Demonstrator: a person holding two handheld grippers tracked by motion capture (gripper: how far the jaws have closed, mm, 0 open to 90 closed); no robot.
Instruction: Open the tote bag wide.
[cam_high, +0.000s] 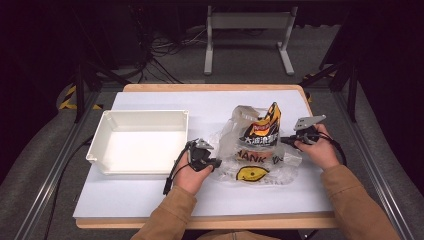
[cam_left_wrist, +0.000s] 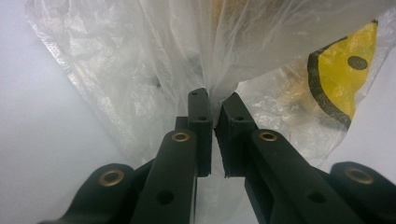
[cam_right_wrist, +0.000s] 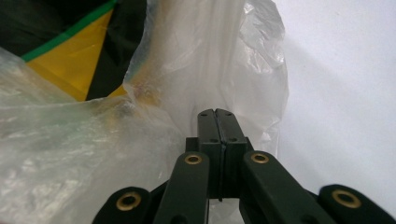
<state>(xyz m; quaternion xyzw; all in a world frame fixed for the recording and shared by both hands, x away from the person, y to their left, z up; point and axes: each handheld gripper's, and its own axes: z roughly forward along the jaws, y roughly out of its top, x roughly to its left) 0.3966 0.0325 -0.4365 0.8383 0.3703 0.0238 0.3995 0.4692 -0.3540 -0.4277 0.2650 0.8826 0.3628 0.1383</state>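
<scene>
Left gripper (cam_high: 216, 162) sits at the left edge of a clear plastic bag (cam_high: 227, 142); the left gripper view shows its jaws nearly together with a bunched fold of the bag's film (cam_left_wrist: 217, 70) pinched at their tips (a thin gap remains lower down between the pads). To the right of those jaws in that view, a yellow smiley print (cam_left_wrist: 345, 74) shows on the bag.

Right gripper (cam_high: 286, 140) sits at the bag's right edge. In the right gripper view its jaws are pressed fully together, with the bag's film (cam_right_wrist: 224, 60) rising straight from their tips; clamped on the film as far as can be told.

Between the two grippers, inside the bag, a black and orange snack packet (cam_high: 262, 129) stands upright, its top above both grippers; up and left of the right jaws a yellow and black part of it (cam_right_wrist: 74, 60) shows.

White bin (cam_high: 107, 132) lies open on the table (cam_high: 150, 192), beyond the left gripper on the side away from the bag, apart from it.
</scene>
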